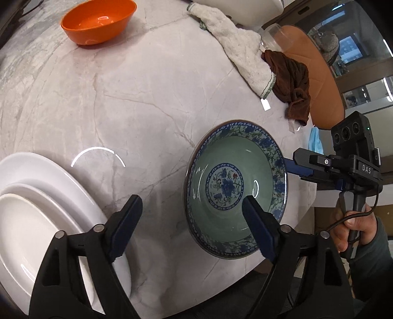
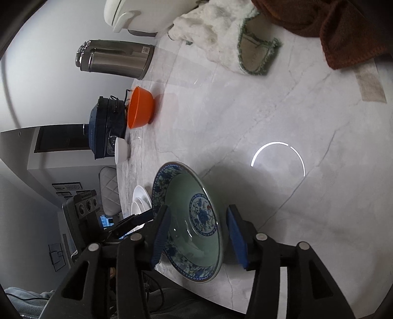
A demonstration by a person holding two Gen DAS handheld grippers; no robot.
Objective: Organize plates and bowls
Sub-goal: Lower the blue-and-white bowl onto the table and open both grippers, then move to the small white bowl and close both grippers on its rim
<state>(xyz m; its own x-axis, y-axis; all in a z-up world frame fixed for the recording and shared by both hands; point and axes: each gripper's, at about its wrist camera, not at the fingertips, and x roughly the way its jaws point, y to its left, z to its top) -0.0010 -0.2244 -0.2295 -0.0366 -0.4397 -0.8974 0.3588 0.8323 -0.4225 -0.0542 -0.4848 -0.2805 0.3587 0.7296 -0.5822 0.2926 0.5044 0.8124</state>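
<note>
In the left wrist view, the stacked white plates are running off the left edge, with the left gripper's arms hiding their lower right part. The white appliance at the top is being cut off by the frame, its kind unclear. In the right wrist view, the right gripper's fingers are covering part of the blue-patterned bowl's rim, so contact is staying unclear

Ring-lamp glare on the marble table (heavy fisheye edges), soft shadows
</note>
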